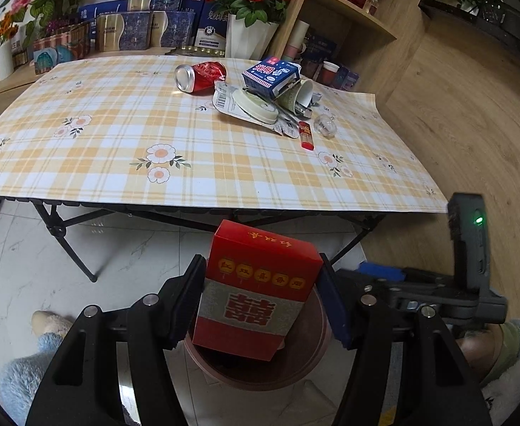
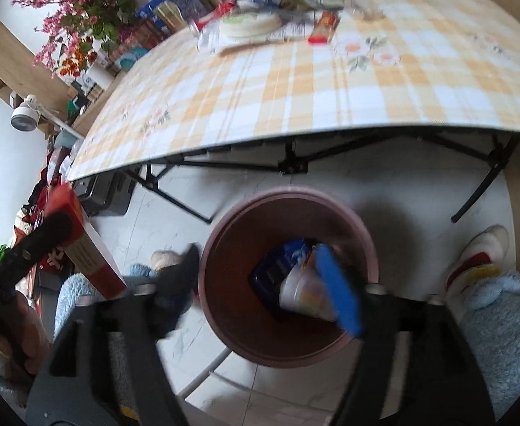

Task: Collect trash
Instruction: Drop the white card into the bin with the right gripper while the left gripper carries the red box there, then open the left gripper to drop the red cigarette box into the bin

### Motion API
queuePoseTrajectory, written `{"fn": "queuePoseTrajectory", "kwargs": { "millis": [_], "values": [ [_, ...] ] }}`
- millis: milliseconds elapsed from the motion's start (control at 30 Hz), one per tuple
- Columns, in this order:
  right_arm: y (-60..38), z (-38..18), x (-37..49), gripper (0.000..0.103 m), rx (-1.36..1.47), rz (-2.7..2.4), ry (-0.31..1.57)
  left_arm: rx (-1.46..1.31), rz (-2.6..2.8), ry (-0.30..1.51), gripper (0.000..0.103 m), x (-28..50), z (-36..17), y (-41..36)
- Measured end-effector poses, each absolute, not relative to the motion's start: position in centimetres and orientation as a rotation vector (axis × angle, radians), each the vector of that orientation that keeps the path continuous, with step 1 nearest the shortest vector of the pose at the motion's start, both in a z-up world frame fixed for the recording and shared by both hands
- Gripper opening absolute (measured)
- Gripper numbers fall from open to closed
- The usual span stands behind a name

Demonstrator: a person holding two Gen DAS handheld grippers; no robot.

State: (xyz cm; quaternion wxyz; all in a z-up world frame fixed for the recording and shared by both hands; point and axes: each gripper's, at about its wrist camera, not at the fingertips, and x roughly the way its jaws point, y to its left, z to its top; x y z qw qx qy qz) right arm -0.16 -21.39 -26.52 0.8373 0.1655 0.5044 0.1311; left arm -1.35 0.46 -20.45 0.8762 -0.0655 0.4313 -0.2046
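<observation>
Black left tongs point(image 1: 261, 301) fill the bottom of the left wrist view, clamped on a red box point(image 1: 256, 291) with gold characters, one pad on each side of it. That box hangs tilted above a pink bin point(image 1: 309, 362) on the pale marble floor, just in front of the desk's near edge. From the right wrist view the right tongs point(image 2: 260, 294) stand wide apart with nothing between them, right over the bin's mouth; the picture is blurred there. Inside the bin lie a blue packet point(image 2: 281, 259) and a pale cup point(image 2: 302, 291), touching each other. At the left edge of that view the red box shows again, gripped by the other tongs. On the desk point(image 1: 118, 163), covered in a yellow plaid cloth with flowers, more trash sits in a heap near the far right corner: a crushed red can point(image 1: 199, 76) on its side, a blue-and-white carton point(image 1: 272, 76) leaning on a paper cup point(image 1: 301, 94), a tape roll point(image 1: 254, 104) on a labelled wrapper, a red lighter point(image 1: 306, 135) and a clear ball point(image 1: 325, 126) just beside it. Fuzzy blue sleeves or trouser legs and slippers show at the lower corners of both views.
</observation>
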Motion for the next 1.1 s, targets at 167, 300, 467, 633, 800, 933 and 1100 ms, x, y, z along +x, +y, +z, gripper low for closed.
{"fn": "queuePoseTrajectory", "kwargs": {
  "millis": [167, 300, 467, 633, 800, 933, 1100],
  "values": [
    [-21.9, -25.3, -1.1, 0.095, 0.310, 0.211, 1.003, -0.138, -0.433, 0.924, 0.061, -1.6, -21.1, 0.1],
    [-23.3, -24.9, -1.6, 0.097, 0.324, 0.150, 0.979, -0.122, -0.442, 0.944, 0.061, -1.4, -21.5, -0.6],
    [-25.1, -24.6, -1.6, 0.097, 0.366, 0.077, 0.957, -0.076, -0.459, 0.978, 0.061, -0.7, -22.4, -1.9],
    [-26.1, -24.4, -2.0, 0.097, 0.385, 0.051, 0.942, -0.036, -0.485, 0.988, 0.061, 0.4, -22.7, -3.1],
    [-26.5, -24.4, -2.1, 0.097, 0.394, 0.035, 0.940, -0.002, -0.473, 0.922, 0.093, 0.9, -21.5, -3.7],
    [-26.6, -24.4, -2.0, 0.097, 0.391, 0.031, 0.944, -0.039, -0.419, 0.869, 0.097, 1.0, -20.5, -2.5],
    [-26.4, -24.6, -1.8, 0.097, 0.379, 0.011, 0.958, -0.069, -0.340, 0.869, 0.097, 0.6, -20.6, -0.8]
  ]
}}
